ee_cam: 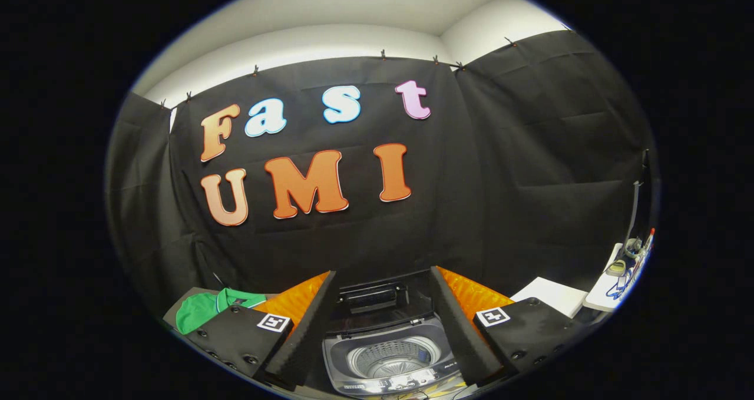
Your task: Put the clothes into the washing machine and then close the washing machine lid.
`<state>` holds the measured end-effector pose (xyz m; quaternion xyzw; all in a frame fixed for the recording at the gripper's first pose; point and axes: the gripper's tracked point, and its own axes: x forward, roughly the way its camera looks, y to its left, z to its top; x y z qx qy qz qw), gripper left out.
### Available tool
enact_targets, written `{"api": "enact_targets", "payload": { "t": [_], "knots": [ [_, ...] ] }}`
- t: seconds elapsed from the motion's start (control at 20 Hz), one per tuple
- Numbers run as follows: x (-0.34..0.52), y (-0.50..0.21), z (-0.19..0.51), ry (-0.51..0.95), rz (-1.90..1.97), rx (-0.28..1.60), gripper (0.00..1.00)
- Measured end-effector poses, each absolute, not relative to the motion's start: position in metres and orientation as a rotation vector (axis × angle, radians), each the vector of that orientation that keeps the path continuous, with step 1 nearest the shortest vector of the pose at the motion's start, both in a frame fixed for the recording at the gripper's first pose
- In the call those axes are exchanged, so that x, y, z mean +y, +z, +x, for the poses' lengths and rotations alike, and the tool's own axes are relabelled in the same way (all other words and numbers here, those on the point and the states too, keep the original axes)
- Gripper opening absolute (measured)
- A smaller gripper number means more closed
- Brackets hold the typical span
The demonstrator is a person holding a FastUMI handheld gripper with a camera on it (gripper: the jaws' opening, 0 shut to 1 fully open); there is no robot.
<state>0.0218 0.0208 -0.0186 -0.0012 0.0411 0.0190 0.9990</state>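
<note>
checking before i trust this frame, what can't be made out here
Gripper view, gripper open, fingers apart:
- Green garment with a white-trimmed collar: lower part hidden behind the left finger.
- Small grey top-loading washing machine, lid up: sides hidden by both fingers; drum bottom cut off.
- Small items on the white board: too small to identify.

The gripper (386,329) had two broad flat finger blocks, each studded with round screws along its outer edge. Each block carried a square black-and-white marker tag (274,322), and ribbed foam lined the inner faces.
</note>
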Motion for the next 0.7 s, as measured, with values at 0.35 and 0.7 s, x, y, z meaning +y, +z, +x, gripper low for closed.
{"api": "enact_targets", "payload": {
  "t": [0.35,0.7],
  "knots": [
    [0.073,-0.038,0.032,0.133,-0.039,0.141,0.99],
    [0.161,-0.077,0.034,0.290,-0.046,0.243,0.99]
  ]
}}
